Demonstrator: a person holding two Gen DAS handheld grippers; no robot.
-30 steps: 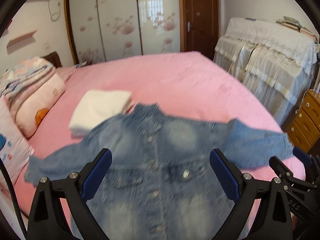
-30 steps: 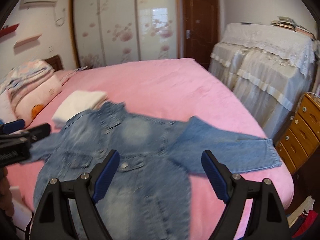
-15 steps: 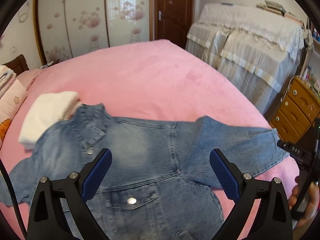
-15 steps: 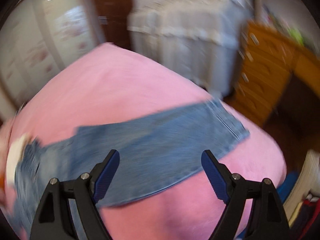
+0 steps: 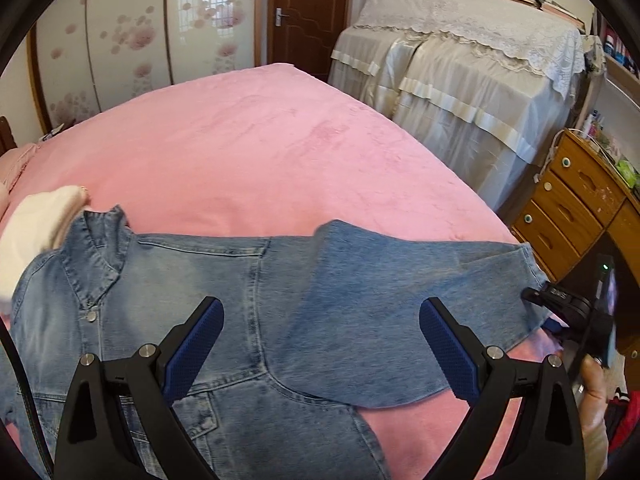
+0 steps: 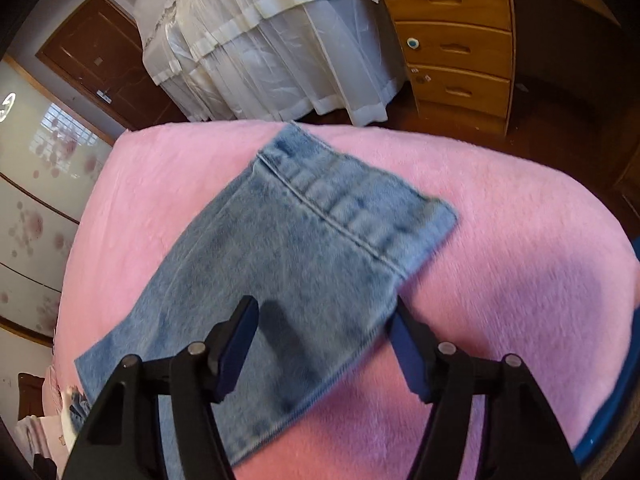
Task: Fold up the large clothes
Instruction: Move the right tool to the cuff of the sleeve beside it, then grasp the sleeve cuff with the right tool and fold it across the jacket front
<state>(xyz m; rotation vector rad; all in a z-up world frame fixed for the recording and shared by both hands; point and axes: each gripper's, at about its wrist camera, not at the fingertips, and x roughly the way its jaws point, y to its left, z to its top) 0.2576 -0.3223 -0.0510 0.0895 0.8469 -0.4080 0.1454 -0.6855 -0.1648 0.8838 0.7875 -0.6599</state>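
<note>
- The room is lying behind everything: a flowered wardrobe (image 5: pixel 132 40) and a dark door (image 5: pixel 310 12) at the far wall, a lace-draped piece of furniture (image 5: pixel 460 64) far right, and a wooden chest of drawers (image 5: pixel 568 208) at the right edge.
- The pink bed (image 5: pixel 260 152) is carrying the task's thing: the denim jacket (image 5: pixel 248 280) is lying spread at the near edge, collar to the left beside a folded white cloth (image 5: pixel 36 228), one sleeve (image 6: pixel 304 248) stretching right to the bed's corner.
- The step in hand is looking like the first fold, the sleeve being taken to bring it in over the body. It is best to be pinching near the cuff (image 6: pixel 352 204), through both layers, and lifting clear of the plush cover so it is not dragging.
- The right gripper (image 6: pixel 320 340) is straddling the sleeve's near edge; its jaws have just been closing, are standing partly apart, and the denim is sitting between them, not yet pressed.
- The left gripper (image 5: pixel 320 344) is hovering over the jacket's shoulder with jaws wide apart, gripping nothing.
- The left view is showing the whole jacket, collar and buttons, plus the right gripper as a dark shape at the cuff; the right view alone is showing the cuff's stitching and how the jaws are bracketing the cloth.
</note>
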